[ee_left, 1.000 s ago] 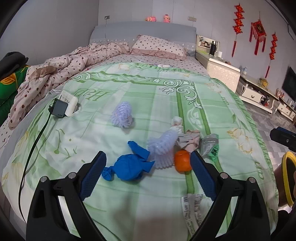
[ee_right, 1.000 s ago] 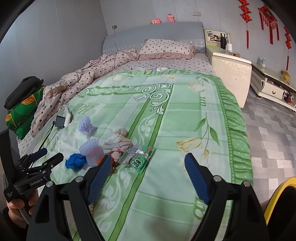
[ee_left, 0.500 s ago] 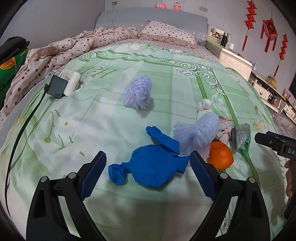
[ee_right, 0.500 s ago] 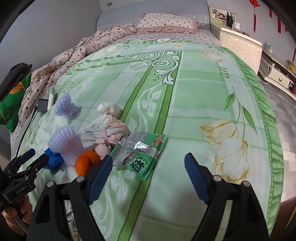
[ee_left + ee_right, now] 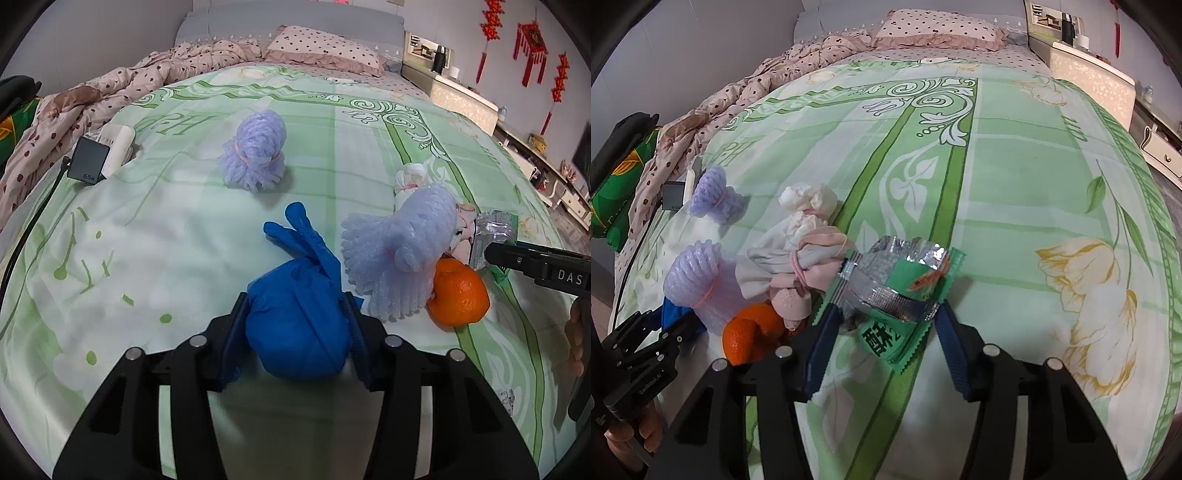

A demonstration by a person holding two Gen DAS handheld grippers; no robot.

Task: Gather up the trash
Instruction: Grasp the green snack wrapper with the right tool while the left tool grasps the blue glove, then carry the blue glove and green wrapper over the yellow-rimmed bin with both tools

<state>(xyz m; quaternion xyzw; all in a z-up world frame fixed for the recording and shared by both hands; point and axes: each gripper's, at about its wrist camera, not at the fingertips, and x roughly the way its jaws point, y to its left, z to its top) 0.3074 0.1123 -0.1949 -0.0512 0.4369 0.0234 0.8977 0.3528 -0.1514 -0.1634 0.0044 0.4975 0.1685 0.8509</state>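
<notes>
The left gripper [image 5: 295, 325] has just been closing; its pads now press both sides of the blue glove [image 5: 297, 332], which is bunched into a ball on the green bedspread [image 5: 147, 258]. The glove's fingers stick out ahead of the tips. Ahead-left of the gripper, well apart, lie a black charger [image 5: 88, 164] and a white power strip [image 5: 116, 146]. Straight ahead sits one lilac foam net [image 5: 255, 157]; a second foam net [image 5: 402, 251] lies just right of the glove, touching an orange [image 5: 458, 293].

The right gripper [image 5: 884, 325] has just been closing around the green-and-silver wrapper [image 5: 897, 291]. Both pads meet the wrapper's edges, which buckle upward between them. Left of this gripper lies a bundle of cloth [image 5: 798, 258] tied with bands, touching the wrapper.
</notes>
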